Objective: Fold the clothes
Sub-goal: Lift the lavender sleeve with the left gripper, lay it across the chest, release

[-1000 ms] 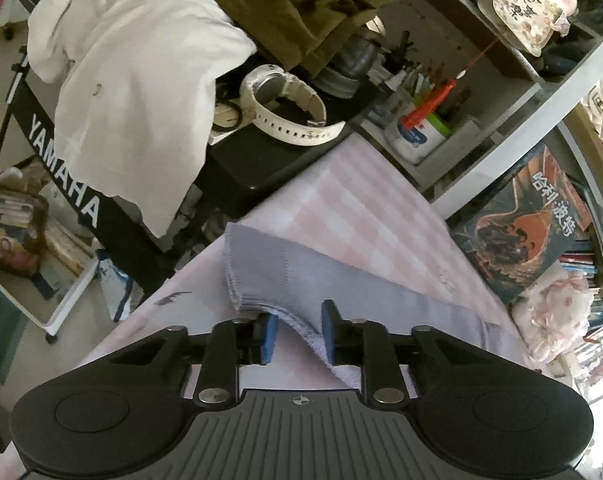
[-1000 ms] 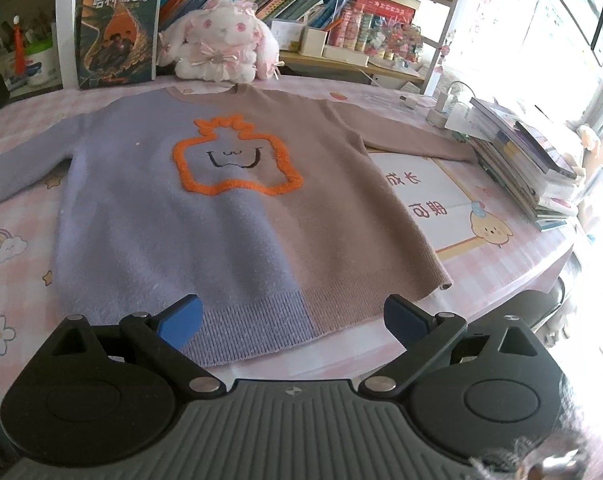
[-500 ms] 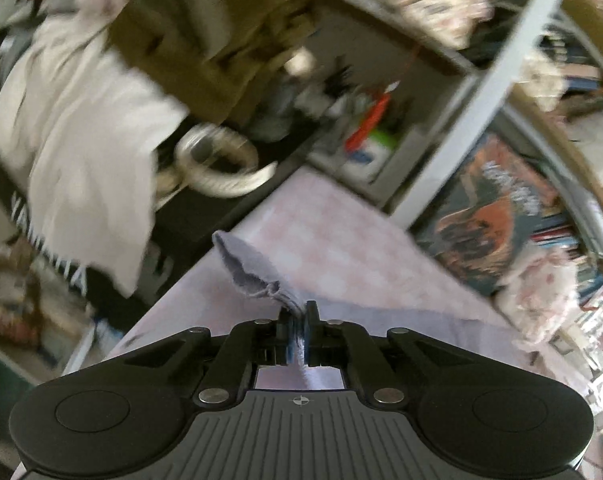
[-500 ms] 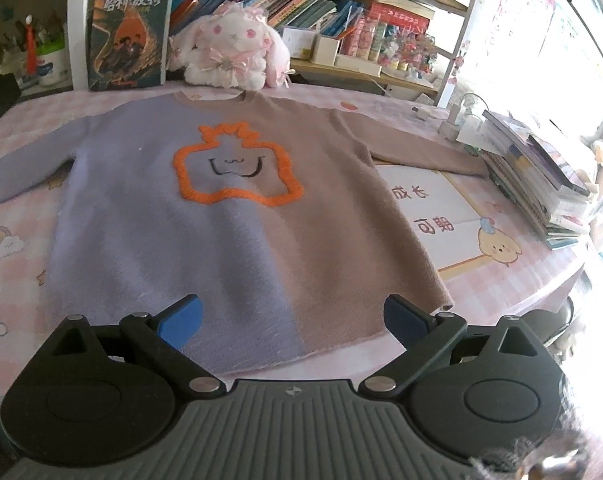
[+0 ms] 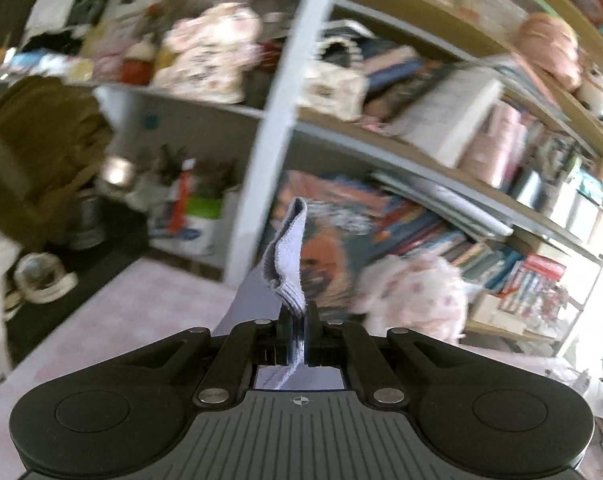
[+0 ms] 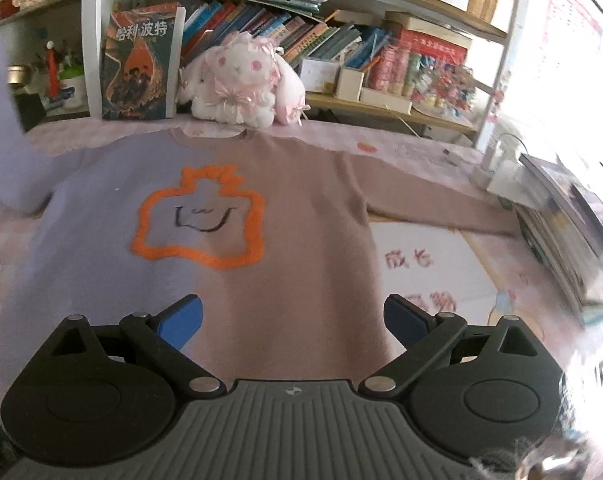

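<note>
Sleeve cuff (image 5: 288,256) now raised in left gripper (image 5: 297,330)

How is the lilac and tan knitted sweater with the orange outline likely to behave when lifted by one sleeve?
Probably floppy: the lilac sleeve cuff curls and droops beyond the shut left gripper. The lilac and tan knitted sweater likely drags rather than lifts whole, since its body lies flat. The fuzzy knit probably grips the pads well.

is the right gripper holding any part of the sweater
No, the right gripper hangs with its jaws wide apart above the sweater, and nothing sits between its blue pads.
</note>
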`<state>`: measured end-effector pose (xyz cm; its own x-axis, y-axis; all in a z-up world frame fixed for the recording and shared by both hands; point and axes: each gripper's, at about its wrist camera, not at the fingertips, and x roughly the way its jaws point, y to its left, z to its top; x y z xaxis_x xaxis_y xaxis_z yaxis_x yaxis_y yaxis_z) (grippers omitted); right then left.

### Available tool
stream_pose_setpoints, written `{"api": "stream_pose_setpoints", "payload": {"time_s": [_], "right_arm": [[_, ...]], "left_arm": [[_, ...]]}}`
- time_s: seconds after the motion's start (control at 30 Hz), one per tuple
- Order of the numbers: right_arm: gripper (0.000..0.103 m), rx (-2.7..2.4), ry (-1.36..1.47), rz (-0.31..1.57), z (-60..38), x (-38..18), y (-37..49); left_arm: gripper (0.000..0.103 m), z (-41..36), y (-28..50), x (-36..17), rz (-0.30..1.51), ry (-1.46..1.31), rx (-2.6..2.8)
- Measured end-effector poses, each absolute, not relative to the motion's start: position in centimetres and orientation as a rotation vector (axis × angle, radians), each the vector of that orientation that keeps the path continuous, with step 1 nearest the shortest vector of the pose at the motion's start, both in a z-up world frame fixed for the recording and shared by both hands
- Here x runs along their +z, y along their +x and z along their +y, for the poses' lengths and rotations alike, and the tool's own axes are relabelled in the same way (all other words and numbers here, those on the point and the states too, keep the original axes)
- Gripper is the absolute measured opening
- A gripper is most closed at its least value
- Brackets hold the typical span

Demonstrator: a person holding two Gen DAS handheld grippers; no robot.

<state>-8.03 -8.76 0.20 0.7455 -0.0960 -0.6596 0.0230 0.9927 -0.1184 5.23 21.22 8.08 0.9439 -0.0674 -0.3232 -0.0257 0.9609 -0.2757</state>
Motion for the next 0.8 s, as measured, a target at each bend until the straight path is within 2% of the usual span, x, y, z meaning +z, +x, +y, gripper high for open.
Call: {"api": "stream_pose_setpoints", "payload": {"time_s": [0.37, 0.8], "right_arm": [[0.098, 0.073, -0.112, 0.756, -16.1, -0.6, -6.5], [0.098, 0.133, -0.117, 0.791, -19.7, -1.6, -5.8]], "left_arm": [[0.003, 8.0, 9.7, 6.3, 0.408, -0.151, -0.065], [0.003, -0.3, 12.8, 2.8, 0.489, -0.053, -0.086]]}}
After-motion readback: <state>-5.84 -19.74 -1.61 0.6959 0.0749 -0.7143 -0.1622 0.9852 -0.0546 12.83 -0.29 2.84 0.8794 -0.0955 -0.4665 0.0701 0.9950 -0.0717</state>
